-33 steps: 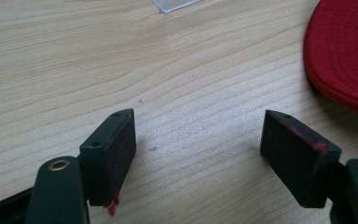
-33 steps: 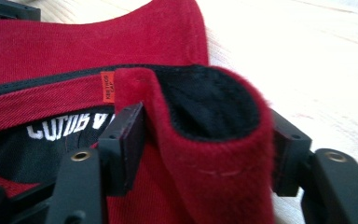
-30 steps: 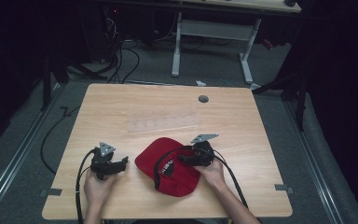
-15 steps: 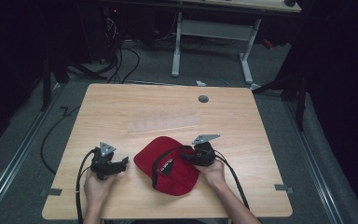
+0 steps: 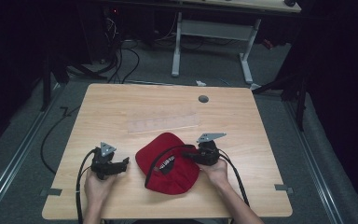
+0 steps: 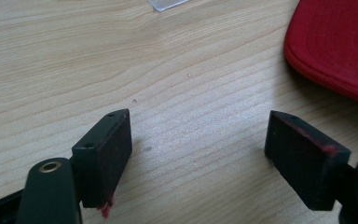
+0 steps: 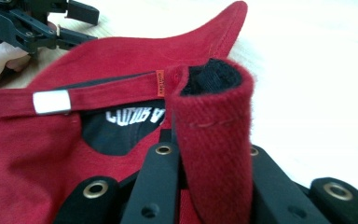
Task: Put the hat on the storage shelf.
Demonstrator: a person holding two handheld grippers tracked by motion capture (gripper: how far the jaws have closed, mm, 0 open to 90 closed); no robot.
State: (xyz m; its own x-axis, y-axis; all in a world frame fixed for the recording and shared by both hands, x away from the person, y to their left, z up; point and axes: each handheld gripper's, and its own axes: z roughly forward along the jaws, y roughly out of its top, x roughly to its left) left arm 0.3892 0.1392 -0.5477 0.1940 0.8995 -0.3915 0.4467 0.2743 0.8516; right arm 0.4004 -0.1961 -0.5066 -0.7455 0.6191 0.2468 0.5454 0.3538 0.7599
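Red cap (image 5: 168,161) lies near-centre on the table (image 5: 121,100), its strap edge pinched in the just-closed right gripper (image 7: 213,186) while the left gripper (image 6: 198,154) gapes empty, so a thin hold could slip when lifted.

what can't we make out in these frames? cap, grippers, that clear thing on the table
- Red cap, right gripper view: white lettering inside is cut off by the strap and the pinched fold.
- Orange tag, right gripper view: print too small.
- Right gripper, high view: jaw tips hidden among the cap fabric.
- Clear sheet, high view: faint, markings too small; left gripper view crops it at the top edge.
- Left gripper: open, nothing between jaws.
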